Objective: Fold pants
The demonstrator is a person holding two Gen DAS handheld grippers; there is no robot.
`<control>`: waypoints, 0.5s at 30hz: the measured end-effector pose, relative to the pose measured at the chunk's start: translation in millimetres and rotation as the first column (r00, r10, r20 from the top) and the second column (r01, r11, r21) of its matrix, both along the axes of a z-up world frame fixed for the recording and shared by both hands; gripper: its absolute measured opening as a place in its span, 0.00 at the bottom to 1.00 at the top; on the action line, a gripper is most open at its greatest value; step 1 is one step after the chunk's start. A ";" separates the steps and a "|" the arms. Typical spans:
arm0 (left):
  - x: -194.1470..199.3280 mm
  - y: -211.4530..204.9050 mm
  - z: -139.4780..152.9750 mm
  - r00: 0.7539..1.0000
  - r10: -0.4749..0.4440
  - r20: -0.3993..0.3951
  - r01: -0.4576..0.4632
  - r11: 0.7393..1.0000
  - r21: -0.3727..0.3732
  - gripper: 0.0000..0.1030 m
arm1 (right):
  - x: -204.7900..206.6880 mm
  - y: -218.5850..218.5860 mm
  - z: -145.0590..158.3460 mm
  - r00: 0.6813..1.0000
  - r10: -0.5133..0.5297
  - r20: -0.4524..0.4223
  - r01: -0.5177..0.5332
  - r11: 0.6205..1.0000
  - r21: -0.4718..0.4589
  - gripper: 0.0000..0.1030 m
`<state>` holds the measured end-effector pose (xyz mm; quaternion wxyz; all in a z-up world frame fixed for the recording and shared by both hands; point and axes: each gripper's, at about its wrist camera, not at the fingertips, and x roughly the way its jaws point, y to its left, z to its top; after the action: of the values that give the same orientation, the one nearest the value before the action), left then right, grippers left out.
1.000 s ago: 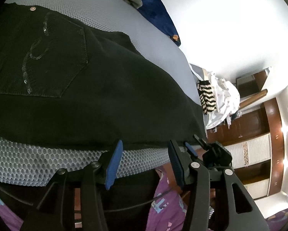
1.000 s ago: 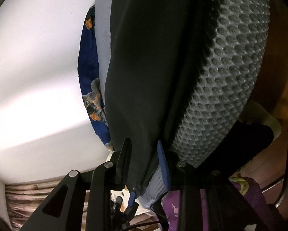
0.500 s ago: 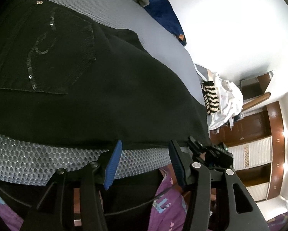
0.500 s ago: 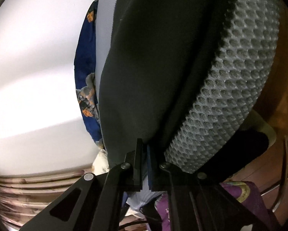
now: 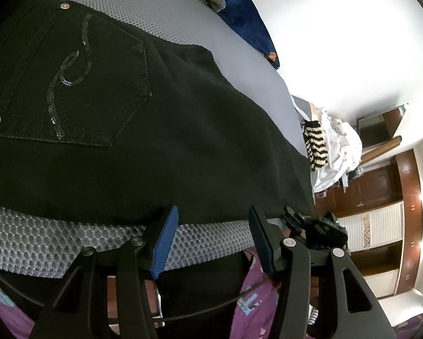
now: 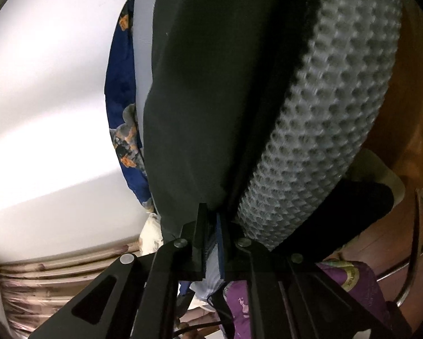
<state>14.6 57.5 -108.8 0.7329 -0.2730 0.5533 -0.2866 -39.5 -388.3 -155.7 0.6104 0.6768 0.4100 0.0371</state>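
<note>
Black pants (image 5: 160, 141) lie flat on a grey mesh mattress (image 5: 56, 243), back pocket with sequin swirl (image 5: 70, 76) facing up. My left gripper (image 5: 211, 226) is open, its blue pads at the pants' near edge, with nothing between them. In the right wrist view my right gripper (image 6: 210, 220) is shut on the edge of the pants (image 6: 211, 99) at the mattress side (image 6: 324, 141). The other gripper (image 5: 313, 226) shows at the right in the left wrist view.
A blue patterned blanket (image 5: 239, 14) lies at the mattress's far edge, also in the right wrist view (image 6: 124, 113). A pile of white and striped clothes (image 5: 330, 144) sits beyond the bed end. Wooden cabinets (image 5: 381, 226) stand at the right. Purple fabric (image 5: 251, 310) is below.
My right gripper closed from open onto the pants' edge. The left gripper stayed open and shifted slightly; the pants' pocket moved right in its view.
</note>
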 end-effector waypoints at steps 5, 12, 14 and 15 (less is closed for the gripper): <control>1.2 0.1 0.4 1.000 -0.011 0.015 0.011 1.000 0.015 0.52 | -12.1 -5.5 16.1 0.995 0.062 -0.078 -0.065 0.997 -0.044 0.17; 3.6 13.7 23.0 0.992 0.005 0.125 -0.005 1.000 -0.006 0.52 | 69.4 57.6 141.9 0.835 0.507 0.213 -0.397 0.823 -0.406 0.42; 6.2 19.8 24.0 0.987 0.047 0.156 -0.053 0.998 0.038 0.52 | 114.3 85.1 162.0 0.753 0.625 0.206 -0.424 0.700 -0.574 0.57; 7.1 24.5 24.0 0.983 0.074 0.167 -0.083 0.995 0.048 0.52 | 140.5 100.6 166.1 0.701 0.687 0.192 -0.439 0.628 -0.643 0.57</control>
<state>21.7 82.0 -84.8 0.7942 -0.2496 0.4871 -0.2638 101.0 -287.7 10.5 0.8061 0.2774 0.4558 0.2561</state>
